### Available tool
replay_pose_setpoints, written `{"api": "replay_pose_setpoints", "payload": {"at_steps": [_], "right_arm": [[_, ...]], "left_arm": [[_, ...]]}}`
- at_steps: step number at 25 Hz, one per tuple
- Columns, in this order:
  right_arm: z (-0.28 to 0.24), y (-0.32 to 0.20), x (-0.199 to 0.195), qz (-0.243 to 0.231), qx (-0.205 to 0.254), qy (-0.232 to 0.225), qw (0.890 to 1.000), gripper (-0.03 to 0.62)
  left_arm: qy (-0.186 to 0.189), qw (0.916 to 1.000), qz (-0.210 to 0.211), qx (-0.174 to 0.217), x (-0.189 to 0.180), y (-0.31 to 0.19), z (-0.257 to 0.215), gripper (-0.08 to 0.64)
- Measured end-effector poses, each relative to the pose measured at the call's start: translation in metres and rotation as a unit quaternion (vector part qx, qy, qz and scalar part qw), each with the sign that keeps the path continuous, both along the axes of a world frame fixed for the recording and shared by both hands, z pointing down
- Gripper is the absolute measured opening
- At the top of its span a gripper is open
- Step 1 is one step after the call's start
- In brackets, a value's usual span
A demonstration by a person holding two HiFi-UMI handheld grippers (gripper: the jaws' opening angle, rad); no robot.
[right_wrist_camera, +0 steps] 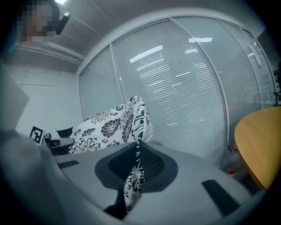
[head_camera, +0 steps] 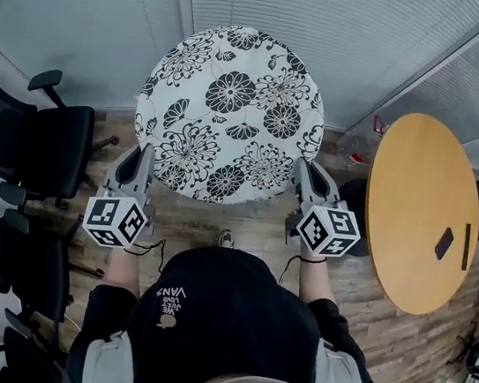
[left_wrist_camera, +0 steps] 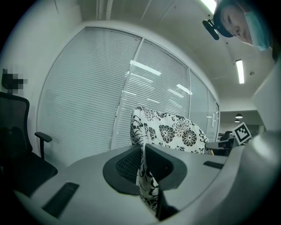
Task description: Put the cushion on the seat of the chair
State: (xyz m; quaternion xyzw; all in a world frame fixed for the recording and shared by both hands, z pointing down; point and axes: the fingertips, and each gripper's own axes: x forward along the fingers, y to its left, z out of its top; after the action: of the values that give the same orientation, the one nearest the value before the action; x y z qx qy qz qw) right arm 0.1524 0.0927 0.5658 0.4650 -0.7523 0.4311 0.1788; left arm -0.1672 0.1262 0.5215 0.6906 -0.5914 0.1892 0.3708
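In front of the person, the round white cushion with black flowers point(head_camera: 229, 113) hangs in the air; the left tongs point(head_camera: 141, 161) and the right tongs point(head_camera: 304, 173) each pinch its lower edge tight. It is not on a seat yet; I judge the whole carrying is left. The black office chair point(head_camera: 50, 149) stands at the left with free floor before it; the round wooden counter point(head_camera: 419, 213) narrows the right side.

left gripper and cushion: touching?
Touching. The left gripper view shows the left gripper with its jaws clamped on the edge of the cushion, floral fabric pinched between them.
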Motion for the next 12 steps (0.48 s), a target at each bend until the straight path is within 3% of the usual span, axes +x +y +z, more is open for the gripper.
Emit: {"api": "replay_pose_setpoints", "payload": {"at_steps": [12], "right_arm": [[0.0003, -0.0005, -0.0015, -0.005, -0.024, 0.003, 1.0, 0.031]], "left_arm": [[-0.001, 0.9997, -0.001, -0.022, -0.0035, -0.0049, 0.002, 0.037]]}}
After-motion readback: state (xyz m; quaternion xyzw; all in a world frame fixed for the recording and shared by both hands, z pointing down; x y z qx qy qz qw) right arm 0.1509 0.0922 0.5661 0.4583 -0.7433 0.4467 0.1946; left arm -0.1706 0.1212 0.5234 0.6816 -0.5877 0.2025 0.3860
